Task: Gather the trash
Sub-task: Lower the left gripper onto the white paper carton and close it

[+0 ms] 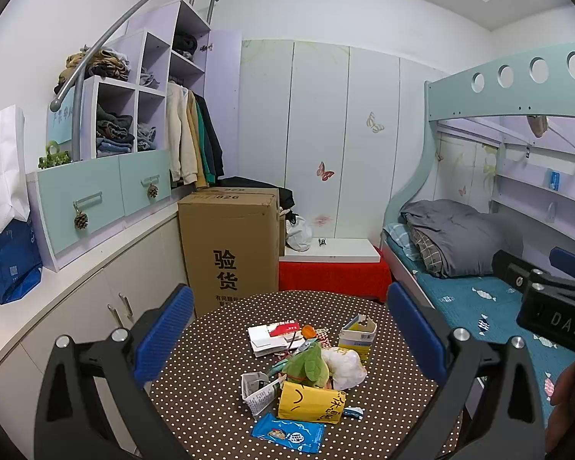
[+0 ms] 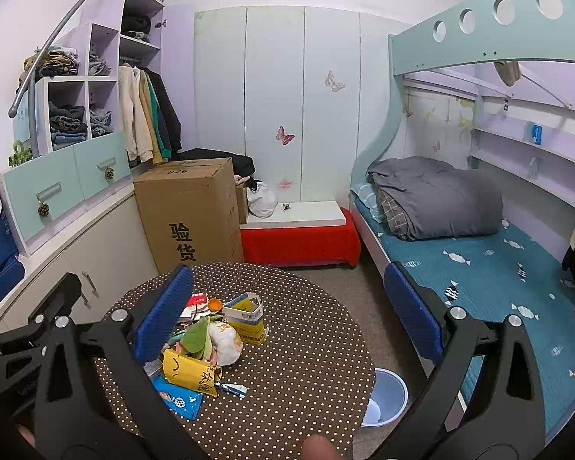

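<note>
- Left gripper [image 1: 289, 335]: blue fingers [image 1: 165, 333] spread wide, nothing between them; it hangs above the near edge of the round dotted table [image 1: 218, 345].
- Right gripper [image 2: 287, 318]: likewise splayed and empty, held above the same table, off to the right of the pile.
- Trash sits in one loose heap mid-table: yellow paper bag [image 1: 310, 402] lying on its side, blue snack wrapper [image 1: 287, 437] flat at the near edge, crumpled white wad [image 1: 345, 368], green leafy piece [image 1: 308, 364], opened yellow-and-blue carton [image 1: 358, 335], torn white papers [image 1: 268, 339].
- Handling, my guess: all light. Wrapper looks slick and flat, best pinched at a raised edge. Wad is soft, squeezes anywhere. Carton is stiffer; take one wall at its open top.
- Pale blue bin [image 2: 387, 398] stands on the floor just beside the table, right side.
</note>
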Action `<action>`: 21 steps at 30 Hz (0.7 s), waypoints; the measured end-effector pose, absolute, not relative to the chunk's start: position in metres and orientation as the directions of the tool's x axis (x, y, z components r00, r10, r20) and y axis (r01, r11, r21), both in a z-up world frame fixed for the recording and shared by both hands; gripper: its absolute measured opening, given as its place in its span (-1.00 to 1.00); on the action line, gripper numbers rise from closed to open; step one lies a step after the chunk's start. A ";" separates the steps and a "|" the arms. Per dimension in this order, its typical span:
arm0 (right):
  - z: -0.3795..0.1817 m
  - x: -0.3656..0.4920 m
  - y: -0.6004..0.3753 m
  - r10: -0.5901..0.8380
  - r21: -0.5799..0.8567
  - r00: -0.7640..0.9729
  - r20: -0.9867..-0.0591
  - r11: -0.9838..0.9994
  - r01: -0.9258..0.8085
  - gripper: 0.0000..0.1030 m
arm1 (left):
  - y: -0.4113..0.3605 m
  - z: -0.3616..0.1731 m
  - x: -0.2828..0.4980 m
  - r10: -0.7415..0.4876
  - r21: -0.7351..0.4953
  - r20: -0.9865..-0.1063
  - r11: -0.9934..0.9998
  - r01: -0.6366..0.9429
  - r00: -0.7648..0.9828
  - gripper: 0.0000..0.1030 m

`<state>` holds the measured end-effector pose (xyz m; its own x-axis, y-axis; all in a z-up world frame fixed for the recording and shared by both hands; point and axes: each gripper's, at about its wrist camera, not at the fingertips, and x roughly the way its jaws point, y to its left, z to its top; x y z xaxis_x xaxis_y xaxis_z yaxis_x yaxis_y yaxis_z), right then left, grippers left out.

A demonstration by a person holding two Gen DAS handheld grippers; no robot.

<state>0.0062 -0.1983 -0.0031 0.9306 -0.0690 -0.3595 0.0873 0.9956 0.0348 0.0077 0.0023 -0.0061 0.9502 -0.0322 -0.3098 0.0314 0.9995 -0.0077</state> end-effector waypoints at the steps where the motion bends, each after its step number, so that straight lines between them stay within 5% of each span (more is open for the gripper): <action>1: -0.002 0.006 -0.197 -0.068 0.034 0.930 -0.361 0.996 0.086 0.89 | 0.003 -0.006 0.008 -0.031 -0.009 -0.311 1.000 0.030 0.950 0.92; 9: -0.012 0.020 -0.193 -0.051 0.025 0.910 -0.412 0.997 0.068 0.89 | 0.019 -0.025 0.020 -0.009 -0.017 -0.359 1.000 0.003 0.933 0.92; 21: -0.097 0.078 -0.171 0.097 0.041 0.759 -0.643 0.995 -0.092 0.89 | 0.068 -0.092 0.046 0.094 0.014 -0.527 0.995 -0.102 0.845 0.92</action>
